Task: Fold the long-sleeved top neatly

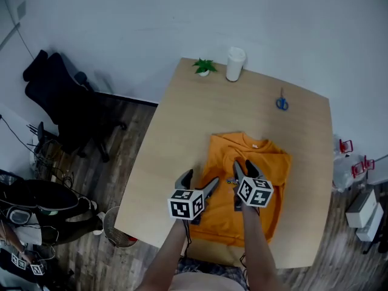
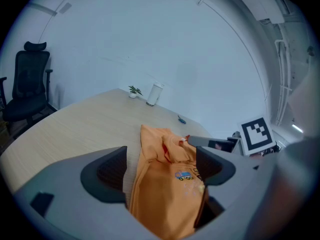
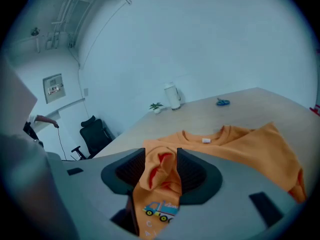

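Observation:
An orange long-sleeved top [image 1: 267, 162] lies on the wooden table [image 1: 182, 132], neck toward the far edge, with a small truck print on its front. My right gripper [image 1: 244, 167] is over the middle of the top. In the right gripper view a loose raised fold of the orange cloth [image 3: 160, 171] stands between the jaws of that gripper [image 3: 161, 166], which stand a little apart and do not squeeze it. My left gripper [image 1: 199, 180] hovers wide open at the top's left edge. In the left gripper view the top [image 2: 170, 194] lies beyond the jaws of that gripper [image 2: 160, 166], which hold nothing.
At the table's far edge stand a small green plant [image 1: 204, 66] and a white cup [image 1: 235, 63]. Blue scissors [image 1: 282, 103] lie at the far right. A black office chair [image 1: 60, 102] and a wire bin [image 1: 115, 228] are on the floor to the left.

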The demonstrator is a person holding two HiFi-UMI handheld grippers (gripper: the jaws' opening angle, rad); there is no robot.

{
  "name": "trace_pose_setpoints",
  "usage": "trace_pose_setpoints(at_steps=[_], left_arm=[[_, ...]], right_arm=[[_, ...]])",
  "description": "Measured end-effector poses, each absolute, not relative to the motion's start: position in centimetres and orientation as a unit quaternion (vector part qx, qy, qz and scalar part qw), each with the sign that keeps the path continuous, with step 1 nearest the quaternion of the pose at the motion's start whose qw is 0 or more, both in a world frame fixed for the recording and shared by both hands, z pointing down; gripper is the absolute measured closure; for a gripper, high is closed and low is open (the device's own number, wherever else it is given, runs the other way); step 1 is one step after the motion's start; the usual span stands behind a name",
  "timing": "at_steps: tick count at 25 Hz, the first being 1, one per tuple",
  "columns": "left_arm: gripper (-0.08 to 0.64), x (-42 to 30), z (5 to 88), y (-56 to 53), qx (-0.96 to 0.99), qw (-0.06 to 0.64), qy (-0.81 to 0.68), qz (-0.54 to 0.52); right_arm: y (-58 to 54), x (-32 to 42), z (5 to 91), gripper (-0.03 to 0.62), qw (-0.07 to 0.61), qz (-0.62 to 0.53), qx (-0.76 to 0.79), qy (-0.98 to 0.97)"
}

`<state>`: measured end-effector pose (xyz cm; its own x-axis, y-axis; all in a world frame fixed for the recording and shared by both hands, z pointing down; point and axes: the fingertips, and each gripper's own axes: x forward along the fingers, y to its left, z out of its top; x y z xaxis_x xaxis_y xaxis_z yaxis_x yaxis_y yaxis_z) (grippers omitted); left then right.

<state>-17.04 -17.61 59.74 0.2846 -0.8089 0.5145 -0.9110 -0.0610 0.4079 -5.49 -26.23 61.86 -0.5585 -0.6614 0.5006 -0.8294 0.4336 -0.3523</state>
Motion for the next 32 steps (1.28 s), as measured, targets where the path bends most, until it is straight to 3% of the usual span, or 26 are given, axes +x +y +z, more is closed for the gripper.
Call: trace_pose_setpoints(at_steps=[10,12,14,20,23,25,32], left_arm=[[0.126,-16.4,59.6,-17.9,0.731,0.341,-0.586,0.078],[0.126,-16.6,59.5,-17.8,0.731,0.341,-0.586,0.077],[0.126,-16.8,59.5,-17.8,0.730,0.341,-0.587,0.077],[0.126,-17.6,59.5,-17.6,0.727,0.342,-0.591,0.074],[0.133,-18.1,59.5,-17.2,0.721,0.340,-0.599,0.072],[0.137,-18.7,59.6,-16.9,0.716,0.342,-0.605,0.070],[0.137,-20.3,59.7,-16.4,0.705,0.343,-0.617,0.067]], right_arm=[[-25.4,-7.0,66.7,0.363,0.199,0.357,0.415,-0.813],[-25.3,-7.4,66.7,0.406,0.211,0.348,0.411,-0.816],[-25.4,-7.9,66.2,0.520,0.215,0.335,0.409,-0.822],[-26.2,-11.6,63.4,0.535,0.186,0.308,0.384,-0.850],[-26.0,-14.0,63.4,0.501,0.184,0.310,0.352,-0.864],[-25.6,-15.1,63.7,0.407,0.180,0.323,0.329,-0.869],[-25.0,-15.7,62.6,0.305,0.142,0.339,0.281,-0.886]])
